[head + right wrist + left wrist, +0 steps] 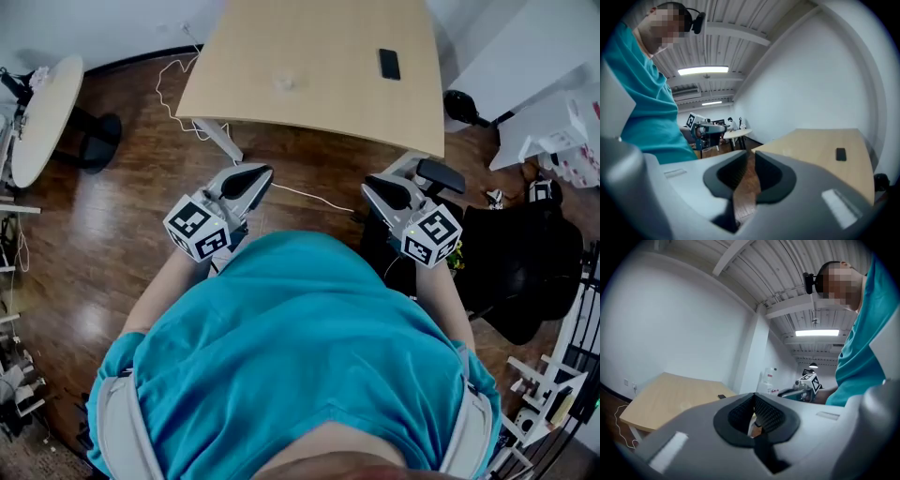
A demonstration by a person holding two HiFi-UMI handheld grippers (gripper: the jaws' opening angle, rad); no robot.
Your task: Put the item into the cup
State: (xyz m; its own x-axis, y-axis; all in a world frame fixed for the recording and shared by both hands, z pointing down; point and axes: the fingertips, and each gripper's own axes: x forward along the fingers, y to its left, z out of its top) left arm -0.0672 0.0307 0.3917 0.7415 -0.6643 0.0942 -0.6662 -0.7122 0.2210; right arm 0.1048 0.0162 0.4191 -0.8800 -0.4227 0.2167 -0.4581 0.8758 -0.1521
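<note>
A small pale, see-through thing (283, 83) stands alone on the light wooden table (309, 47); it is too small to tell whether it is the cup. I hold both grippers close to my body, short of the table's near edge. My left gripper (255, 176) points at the table with its tips touching and nothing between them (753, 401). My right gripper (384, 187) has a narrow gap between its pads (751, 159), through which only the wooden floor shows. No item is in either gripper.
A flat black device (389, 64) lies on the table's far right. A white cable (173, 89) trails over the floor at the table's left. A round white table (42, 112) stands at the left, and a black chair (525, 262) and white furniture at the right.
</note>
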